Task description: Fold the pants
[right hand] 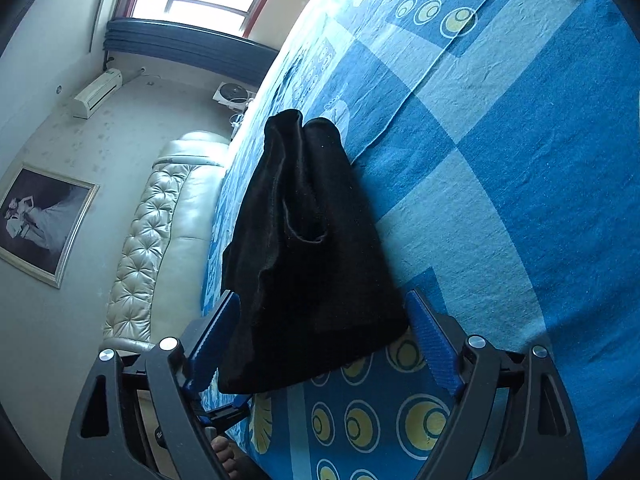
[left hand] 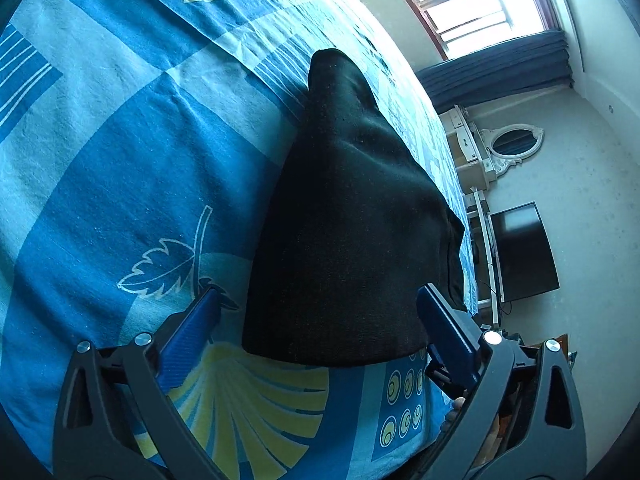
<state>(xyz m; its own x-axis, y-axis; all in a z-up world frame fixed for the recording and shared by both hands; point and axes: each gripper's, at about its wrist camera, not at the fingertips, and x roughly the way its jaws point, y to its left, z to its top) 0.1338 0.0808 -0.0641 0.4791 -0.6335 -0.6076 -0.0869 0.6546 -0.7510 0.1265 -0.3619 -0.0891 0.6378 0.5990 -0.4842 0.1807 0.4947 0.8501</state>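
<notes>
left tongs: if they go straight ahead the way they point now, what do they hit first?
Most likely the black pants, at their near edge, which lies between the open left tongs on the blue bedsheet. Depth is unclear; they might meet the sheet just short of it.

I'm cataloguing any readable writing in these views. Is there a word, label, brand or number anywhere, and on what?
None can be read.
The bedsheet carries only leaf, shell and ring patterns, no letters.
The black pants show no tag or print.
A tiny mark on the white dresser is too small to read.
</notes>
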